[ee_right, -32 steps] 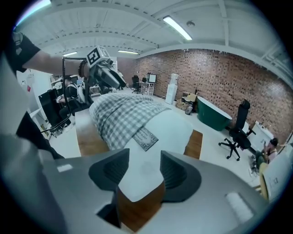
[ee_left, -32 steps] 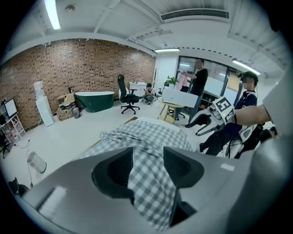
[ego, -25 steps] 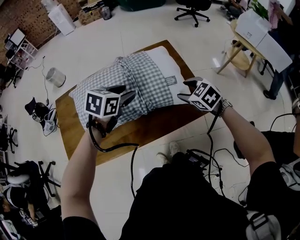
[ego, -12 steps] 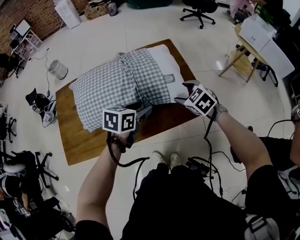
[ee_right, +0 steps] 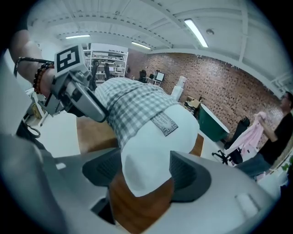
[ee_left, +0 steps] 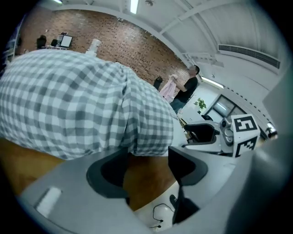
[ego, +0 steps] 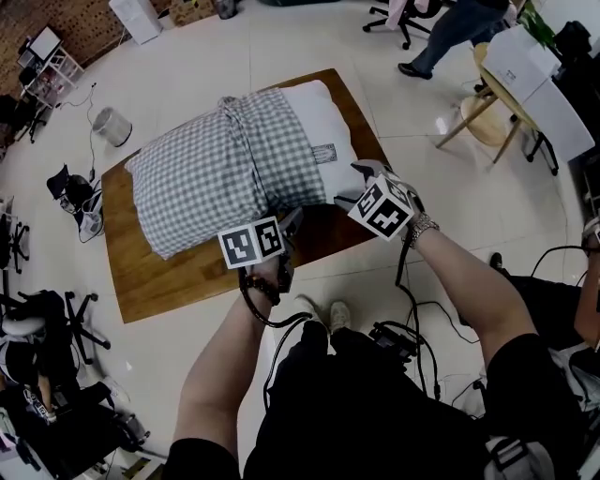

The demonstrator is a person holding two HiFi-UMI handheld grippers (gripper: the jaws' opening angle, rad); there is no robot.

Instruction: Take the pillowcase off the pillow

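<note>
A pillow (ego: 323, 117) lies on the wooden table (ego: 150, 281), most of it inside a grey-and-white checked pillowcase (ego: 206, 159); its bare white end points right. My left gripper (ego: 291, 222) is low at the case's near edge. In the left gripper view its jaws (ee_left: 146, 167) have just been opening, with only table wood between them and the checked hem (ee_left: 146, 148) just past the tips. My right gripper (ego: 349, 185) is at the pillow's near right corner. Its jaws (ee_right: 145, 171) have also just been opening, and the white corner (ee_right: 151, 160) lies between them.
The table's near edge runs just below both grippers. Cables (ego: 394, 333) lie on the floor by the person's feet. A wooden stool (ego: 478, 117) stands at the right, a white bin (ego: 111, 127) at the left, and a person (ego: 450, 28) walks at the top.
My left gripper came down from above the checked case to its near hem and rolled. My right gripper sank a little onto the pillow's corner. A walking person has entered at the top.
</note>
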